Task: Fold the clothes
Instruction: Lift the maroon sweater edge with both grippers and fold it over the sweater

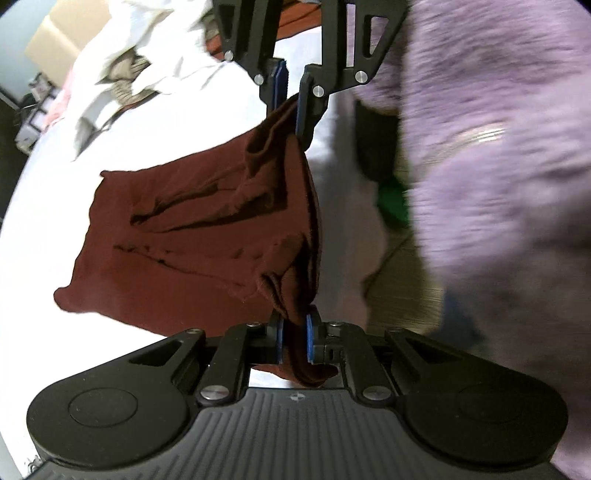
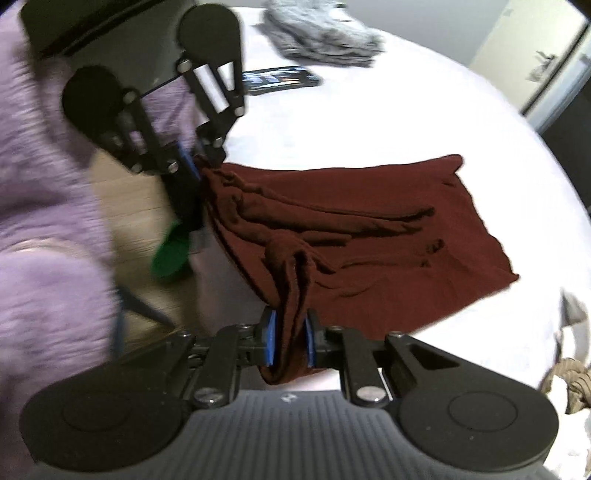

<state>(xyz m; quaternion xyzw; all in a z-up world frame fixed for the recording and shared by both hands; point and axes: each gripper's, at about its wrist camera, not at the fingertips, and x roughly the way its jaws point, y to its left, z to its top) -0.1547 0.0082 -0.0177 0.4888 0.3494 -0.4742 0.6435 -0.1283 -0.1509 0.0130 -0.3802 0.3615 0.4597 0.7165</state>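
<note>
Both grippers, left gripper (image 1: pixel 294 341) and right gripper (image 2: pixel 289 341), had jaws clamped on neighbouring corners of the maroon garment (image 1: pixel 192 236), whose near edge hung between them while its length trailed away across the white bed (image 2: pixel 406 122).

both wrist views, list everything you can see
maroon garment: one, dark red, far part on the white bed, near edge pinched up
bed sheet: one, white, under everything
grey clothes: one heap, far side of bed
white laundry pile: one, far side of bed
phone-like device: one, dark, near grey heap
lilac fuzzy sleeve: person's
left gripper: black, blue pads, shut on garment
right gripper: same, shut on garment
</note>
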